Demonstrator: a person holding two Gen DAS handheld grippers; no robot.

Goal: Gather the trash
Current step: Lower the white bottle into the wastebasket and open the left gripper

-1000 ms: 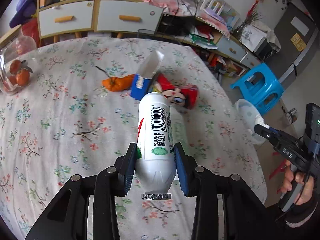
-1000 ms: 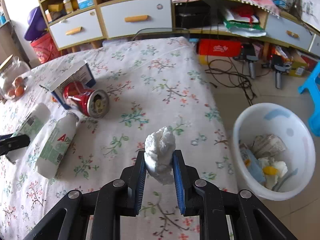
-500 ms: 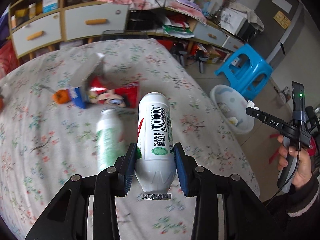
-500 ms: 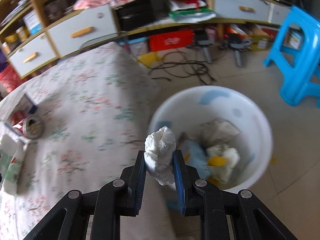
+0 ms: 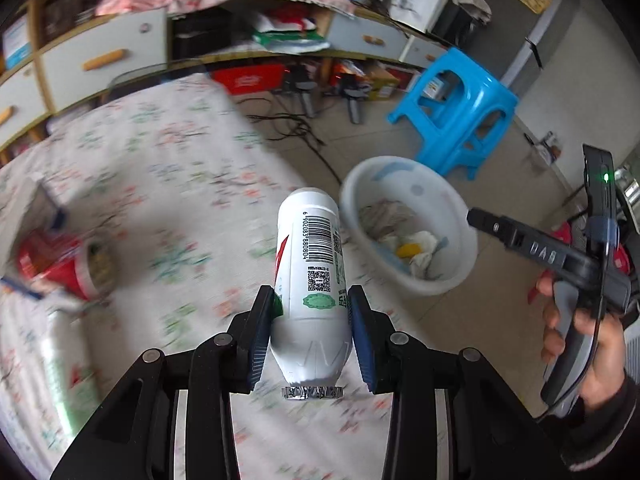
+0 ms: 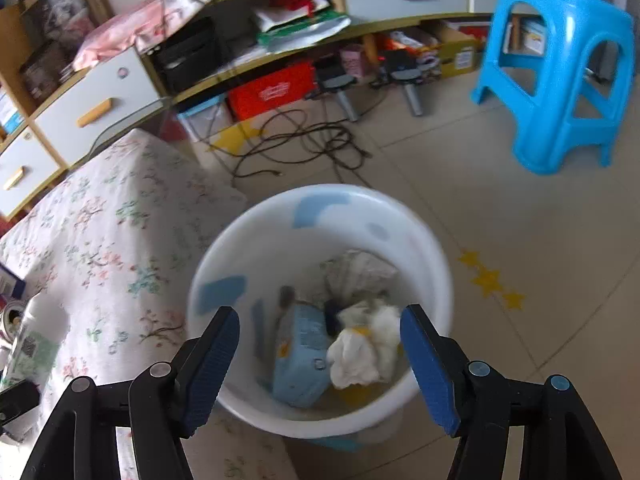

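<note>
My left gripper (image 5: 310, 320) is shut on a white plastic bottle (image 5: 310, 264) with a barcode, held above the floral table's right side, cap end toward me. The white trash bin (image 5: 452, 280) stands on the floor just right of the bottle. My right gripper (image 6: 320, 354) is open and empty directly above the bin (image 6: 256, 240). A white tissue wad (image 6: 356, 356) lies in the bin among other trash. In the left wrist view the right gripper (image 5: 492, 226) reaches over the bin's right rim.
A red can (image 5: 64, 268), a blue carton and a second white bottle (image 5: 68, 376) lie on the floral table (image 5: 180, 152). A blue stool (image 6: 560, 68) stands on the floor beyond the bin. Cables (image 6: 304, 140) and cluttered low shelves sit behind.
My right gripper moved over the bin, opened and let the tissue wad fall in. My left gripper carried the bottle rightward toward the bin.
</note>
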